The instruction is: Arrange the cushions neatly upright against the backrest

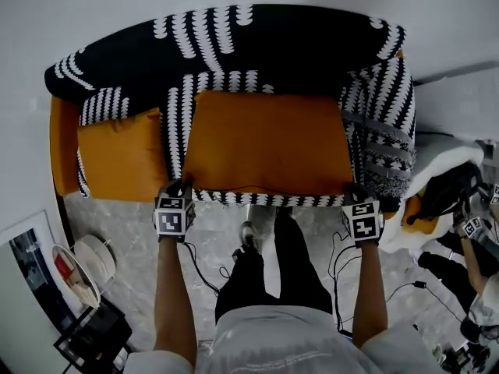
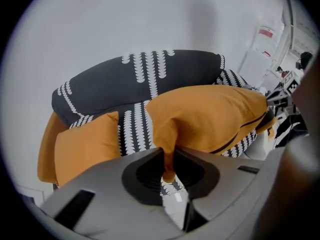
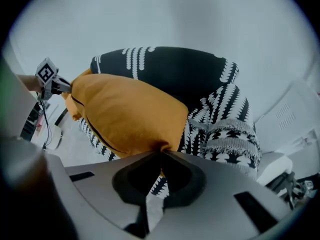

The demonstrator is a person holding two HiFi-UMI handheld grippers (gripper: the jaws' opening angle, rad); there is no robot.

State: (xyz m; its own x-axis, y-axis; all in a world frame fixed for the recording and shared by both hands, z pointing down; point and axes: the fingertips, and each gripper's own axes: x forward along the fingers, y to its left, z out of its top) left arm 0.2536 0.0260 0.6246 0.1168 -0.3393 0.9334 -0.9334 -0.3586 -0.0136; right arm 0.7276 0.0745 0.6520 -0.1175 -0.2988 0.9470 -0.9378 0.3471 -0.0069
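Sprawling against the wall, the patterned sofa (image 1: 257,45) is carrying the big orange cushion (image 1: 269,142) across its seat, long axis running side to side, with the backrest lying beyond it, away from both claws. A smaller orange cushion (image 1: 117,158) is sitting at the left end. The left claw (image 1: 177,186) and right claw (image 1: 355,191) are each clamping a near corner of the big cushion.

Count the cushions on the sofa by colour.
Orange cushions: 2, the large orange cushion, pinched at its near corners by the left gripper and right gripper, and the small orange cushion
Black-and-white patterned cushion: 1
Total: 3
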